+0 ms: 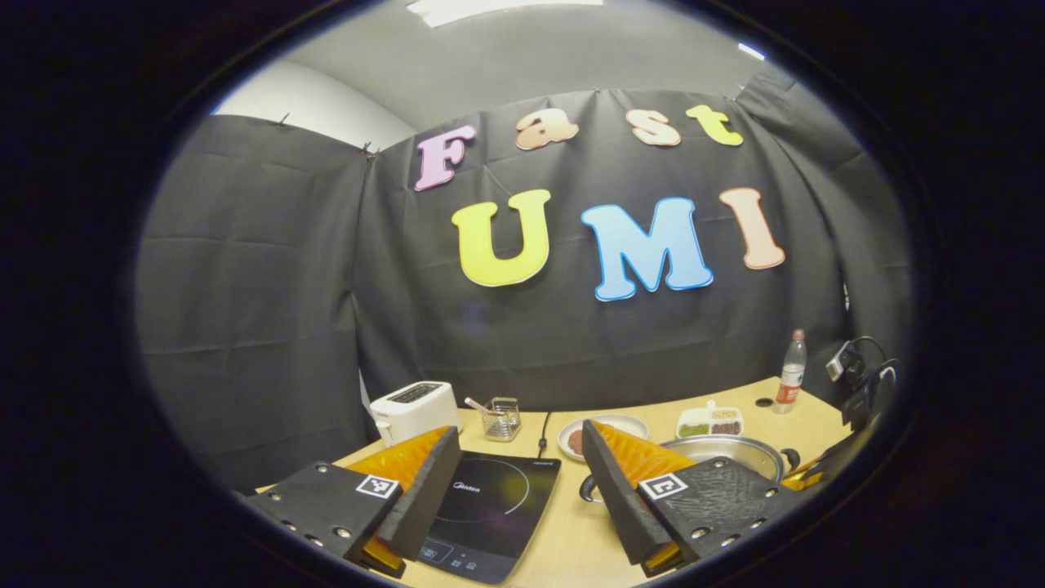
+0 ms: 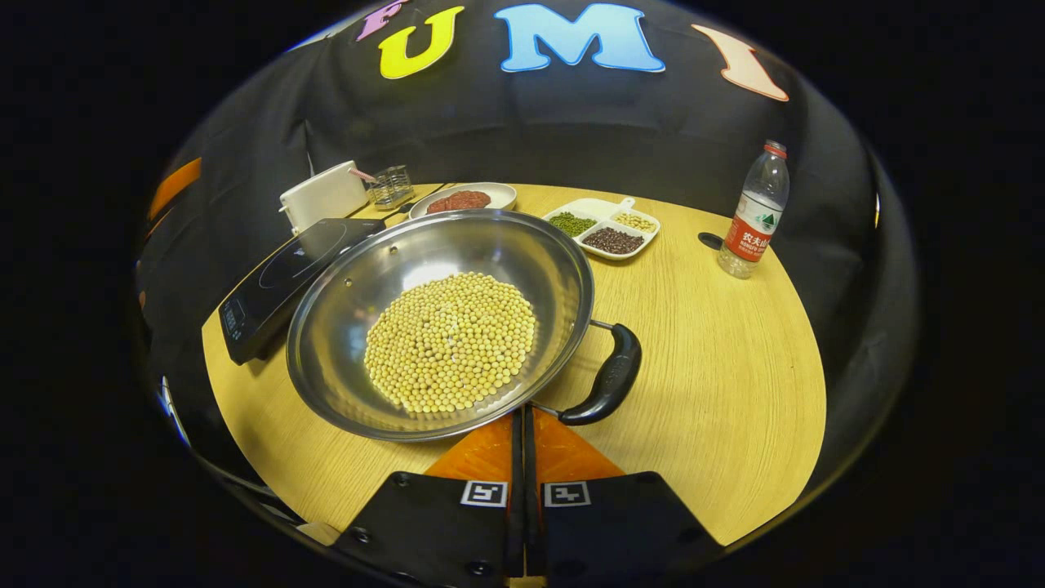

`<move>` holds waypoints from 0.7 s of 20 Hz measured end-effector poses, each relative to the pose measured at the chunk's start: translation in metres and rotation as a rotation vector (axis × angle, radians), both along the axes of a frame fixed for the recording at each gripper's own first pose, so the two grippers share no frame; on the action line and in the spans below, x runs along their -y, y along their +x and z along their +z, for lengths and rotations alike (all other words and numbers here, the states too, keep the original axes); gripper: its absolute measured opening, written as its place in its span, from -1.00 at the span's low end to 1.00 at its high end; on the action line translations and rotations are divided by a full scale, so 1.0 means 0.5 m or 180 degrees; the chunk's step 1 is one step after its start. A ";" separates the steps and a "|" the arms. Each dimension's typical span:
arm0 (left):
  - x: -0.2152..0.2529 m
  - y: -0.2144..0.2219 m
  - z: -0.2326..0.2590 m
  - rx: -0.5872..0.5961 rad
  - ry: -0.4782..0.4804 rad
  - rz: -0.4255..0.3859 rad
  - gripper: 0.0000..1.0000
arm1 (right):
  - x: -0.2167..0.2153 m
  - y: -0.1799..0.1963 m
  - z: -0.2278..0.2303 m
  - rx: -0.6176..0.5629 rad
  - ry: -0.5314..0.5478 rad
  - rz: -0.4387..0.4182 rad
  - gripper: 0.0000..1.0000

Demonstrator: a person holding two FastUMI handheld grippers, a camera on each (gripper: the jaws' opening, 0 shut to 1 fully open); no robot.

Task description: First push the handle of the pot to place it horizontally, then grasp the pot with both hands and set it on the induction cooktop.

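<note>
left tool (image 1: 514, 482): fingers spread wide, nothing between them, hanging above the desk (image 1: 571, 539) with the induction cooktop (image 1: 490, 506) below the gap.
right tool (image 2: 523, 425): fingers pressed together with nothing between them, tips right at the pot's near rim, just beside the handle.
pot (image 2: 441, 318): steel, sits on the desk right of the cooktop, touching its edge; the right gripper view looks down into it and it's full of yellow beans (image 2: 451, 341). From the left gripper view you just get the rim.
handle (image 2: 608, 377): black, sticking out on the pot's near-right side.
background: toaster (image 1: 414, 411), 3-part snack dish (image 2: 604, 227), water bottle (image 2: 753, 211).
</note>
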State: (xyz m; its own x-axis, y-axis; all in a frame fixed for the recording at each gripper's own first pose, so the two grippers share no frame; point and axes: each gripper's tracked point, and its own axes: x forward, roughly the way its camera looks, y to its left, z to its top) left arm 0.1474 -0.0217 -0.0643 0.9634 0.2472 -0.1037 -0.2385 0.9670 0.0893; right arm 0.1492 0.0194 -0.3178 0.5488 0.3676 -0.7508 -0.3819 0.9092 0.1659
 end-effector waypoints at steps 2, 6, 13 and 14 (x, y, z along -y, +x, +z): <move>0.009 0.002 -0.005 -0.0023 0.0019 0.0027 0.82 | 0.006 0.016 0.000 0.0003 0.0018 -0.0042 -0.94; 0.028 0.008 -0.020 -0.0073 0.0032 0.0082 0.82 | 0.018 0.047 0.003 0.0041 0.0086 -0.0166 -1.00; 0.068 0.030 -0.048 -0.0158 0.0004 -0.0033 0.77 | 0.045 0.078 0.033 0.0361 0.0012 -0.0332 -0.94; 0.069 0.037 -0.052 -0.0167 -0.0005 -0.0061 0.77 | 0.051 0.085 0.049 0.0447 0.0018 -0.0386 -0.95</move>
State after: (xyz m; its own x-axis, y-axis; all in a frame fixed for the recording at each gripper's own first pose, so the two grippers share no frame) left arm 0.1659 -0.0561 -0.0903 0.9612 0.2284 -0.1547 -0.2149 0.9715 0.0996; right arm 0.1918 -0.0062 -0.2933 0.6885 0.2962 -0.6620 -0.2893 0.9492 0.1239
